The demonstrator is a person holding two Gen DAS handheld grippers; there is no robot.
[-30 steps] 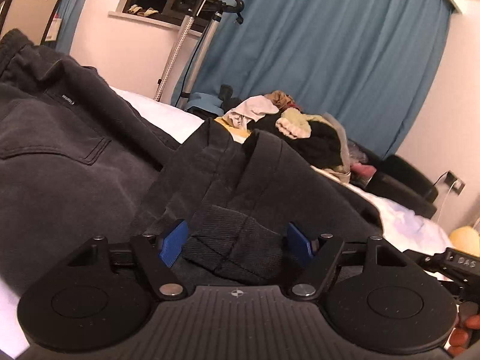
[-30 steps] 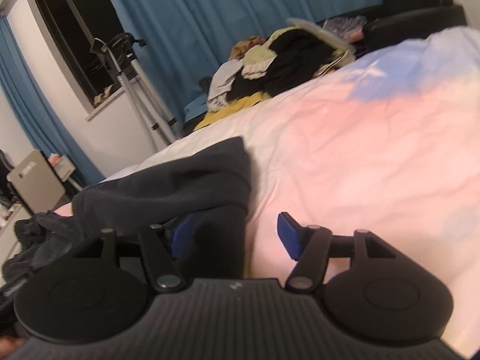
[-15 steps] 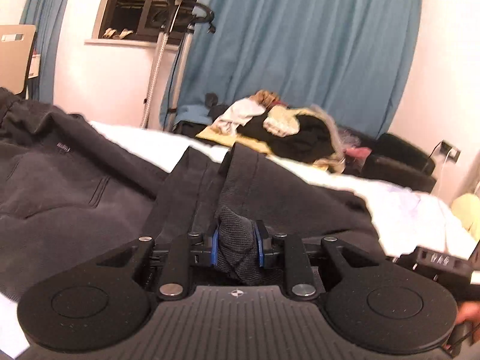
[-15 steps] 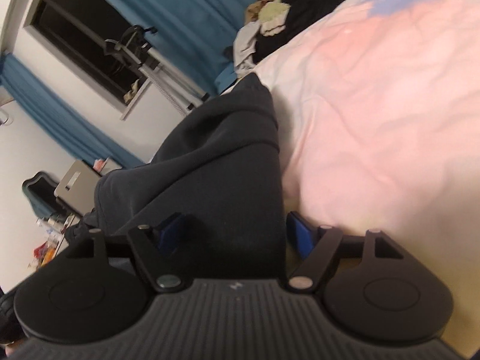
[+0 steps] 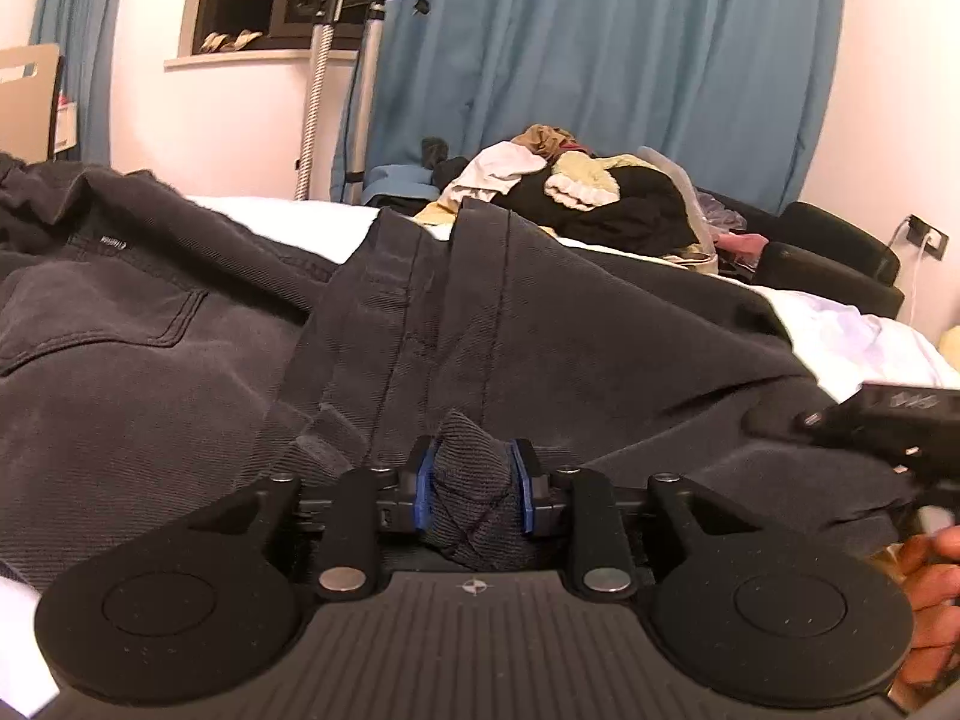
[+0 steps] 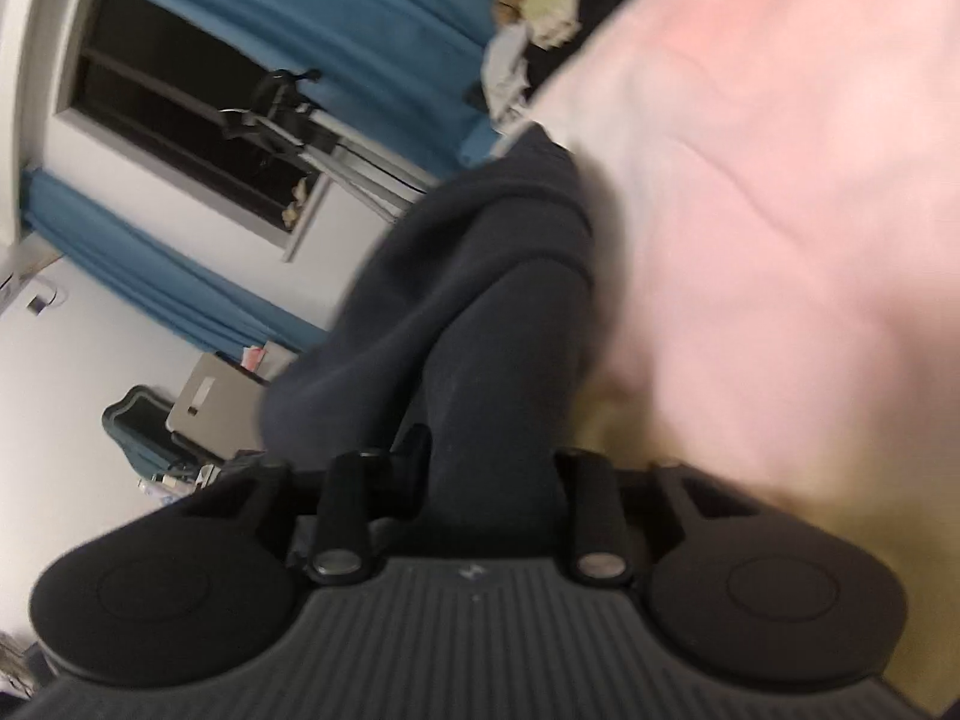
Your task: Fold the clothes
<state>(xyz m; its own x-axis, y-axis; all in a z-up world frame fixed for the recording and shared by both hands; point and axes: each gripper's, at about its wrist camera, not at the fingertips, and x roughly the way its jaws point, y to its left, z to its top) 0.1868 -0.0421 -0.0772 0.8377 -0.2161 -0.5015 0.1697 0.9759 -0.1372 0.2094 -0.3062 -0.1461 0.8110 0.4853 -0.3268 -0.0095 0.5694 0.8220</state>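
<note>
Item: dark trousers (image 5: 540,330), spread across the bed (image 6: 750,180), hem end nearest. Left gripper (image 5: 472,489): a second ago wide around a bunched hem, now narrow and pinching it between the blue pads (image 5: 425,492), jaws easing slightly open; right gripper (image 6: 489,480): wide half a second ago, now closing onto a fold of the same dark cloth, view blurred and rolled. Judgement: both ends gripped, so the fold can begin.

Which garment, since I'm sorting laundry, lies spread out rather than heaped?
The dark jeans, spread across the bed up front; the other clothes sit heaped behind.
</note>
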